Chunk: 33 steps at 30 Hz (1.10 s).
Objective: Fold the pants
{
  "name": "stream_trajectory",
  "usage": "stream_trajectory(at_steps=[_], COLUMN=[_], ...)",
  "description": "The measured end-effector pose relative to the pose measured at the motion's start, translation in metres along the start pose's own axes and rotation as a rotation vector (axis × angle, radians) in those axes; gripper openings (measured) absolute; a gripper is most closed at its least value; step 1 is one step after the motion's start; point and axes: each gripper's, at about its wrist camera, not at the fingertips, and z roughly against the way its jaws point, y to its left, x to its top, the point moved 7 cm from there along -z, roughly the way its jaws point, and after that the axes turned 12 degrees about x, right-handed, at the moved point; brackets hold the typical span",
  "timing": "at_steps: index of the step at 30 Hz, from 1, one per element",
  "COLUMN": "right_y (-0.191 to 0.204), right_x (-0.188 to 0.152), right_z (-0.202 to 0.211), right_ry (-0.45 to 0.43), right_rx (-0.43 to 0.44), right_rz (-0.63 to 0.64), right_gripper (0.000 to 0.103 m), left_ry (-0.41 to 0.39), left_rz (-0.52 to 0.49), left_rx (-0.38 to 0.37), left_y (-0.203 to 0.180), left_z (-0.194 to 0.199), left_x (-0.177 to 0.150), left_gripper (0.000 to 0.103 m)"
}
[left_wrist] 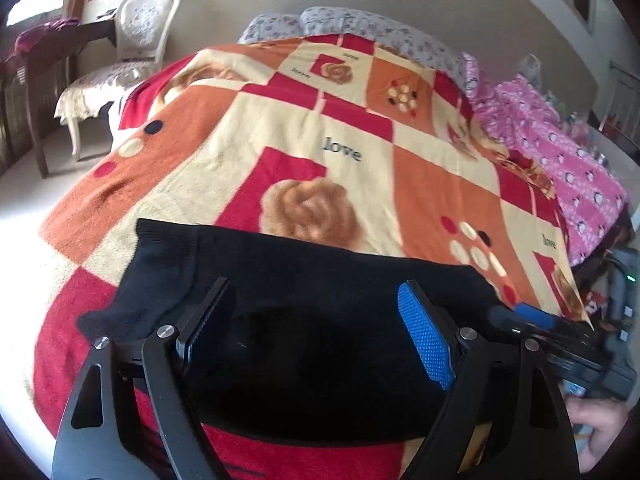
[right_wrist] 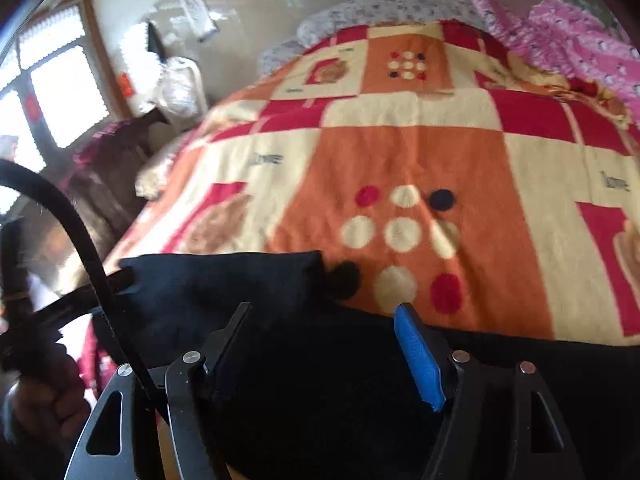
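Two hand-held grippers hovered over the black pants (left_wrist: 304, 320), which lay bunched across the near edge of the bed on a patterned blanket (left_wrist: 320, 152). The left hand-held gripper (left_wrist: 316, 320) had its jaws spread apart above the cloth, clamping nothing; the right hand-held gripper (right_wrist: 324, 344) stood likewise apart over the pants (right_wrist: 224, 292). To fold well, each should probably pinch one matching corner and draw the cloth flat before doubling it. A pink quilt (left_wrist: 560, 152) crowded the bed's right edge, pillows (left_wrist: 344, 24) lay at the far edge, and a chair (left_wrist: 136, 44) stood off the far-left corner; none seemed in the way.
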Motion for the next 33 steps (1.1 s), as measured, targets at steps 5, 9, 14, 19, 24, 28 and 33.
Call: stream_trajectory(at_steps=[5, 9, 14, 19, 24, 28, 33], right_y=[-0.008, -0.01, -0.003, -0.016, -0.016, -0.07, -0.122], right_x=[0.002, 0.004, -0.027, -0.049, -0.05, -0.08, -0.098], right_z=[-0.025, 0.008, 0.035, 0.035, 0.108, 0.135, 0.149], right_ry=[0.031, -0.032, -0.021, -0.008, -0.152, -0.153, -0.156], right_rx=[-0.159, -0.162, -0.128, -0.138, -0.211, -0.348, -0.212], right_rz=[0.054, 0.023, 0.083, 0.141, 0.193, 0.131, -0.01], right_gripper=[0.074, 0.072, 0.074, 0.077, 0.075, 0.082, 0.07], left_ry=[0.005, -0.076, -0.055, -0.017, -0.01, -0.012, -0.012], left_rz=[-0.124, -0.119, -0.229, -0.273, -0.227, -0.228, -0.227], left_rx=[0.008, -0.06, -0.056, 0.027, -0.016, -0.014, -0.016], left_y=[-0.03, -0.039, -0.064, -0.072, -0.066, -0.066, -0.064], left_z=[-0.011, 0.01, -0.005, -0.023, -0.023, -0.021, -0.018], left_x=[-0.025, -0.019, -0.031, -0.039, -0.039, -0.04, -0.04], left_gripper=[0.084, 0.083, 0.084, 0.084, 0.084, 0.084, 0.084])
